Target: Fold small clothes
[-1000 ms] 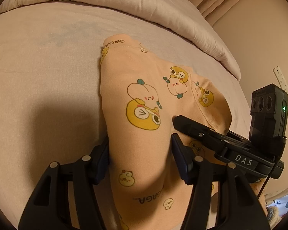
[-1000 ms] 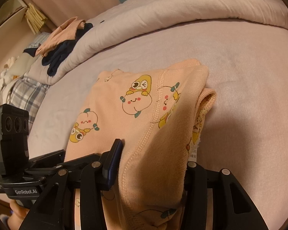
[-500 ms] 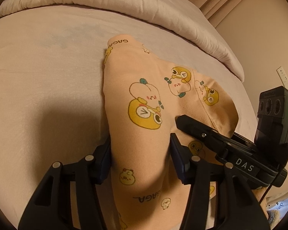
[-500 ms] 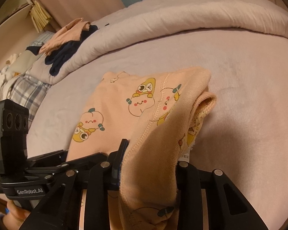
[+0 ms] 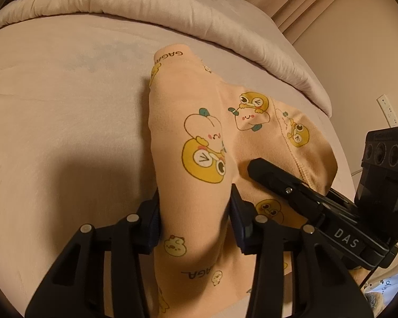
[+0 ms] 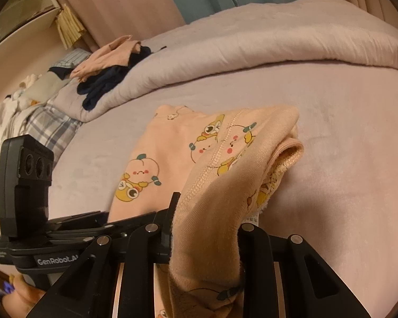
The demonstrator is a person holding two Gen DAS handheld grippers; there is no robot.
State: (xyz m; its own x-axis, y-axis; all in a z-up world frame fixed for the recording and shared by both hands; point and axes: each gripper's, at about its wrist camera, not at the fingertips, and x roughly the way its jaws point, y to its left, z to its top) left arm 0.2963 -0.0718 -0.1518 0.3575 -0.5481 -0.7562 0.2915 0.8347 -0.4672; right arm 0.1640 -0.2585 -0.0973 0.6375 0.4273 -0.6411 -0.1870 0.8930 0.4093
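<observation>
Both tools have just been closing on the peach cartoon-print garment (image 5: 199, 137), which lies near the middle of the bed (image 5: 66, 106). The left tool (image 5: 195, 212) now pinches a raised ridge of it, and the right tool (image 6: 207, 228) clamps a bunched seamed edge (lifted slightly higher than a second ago). With both grips apparently secured, a fold can likely begin.
</observation>
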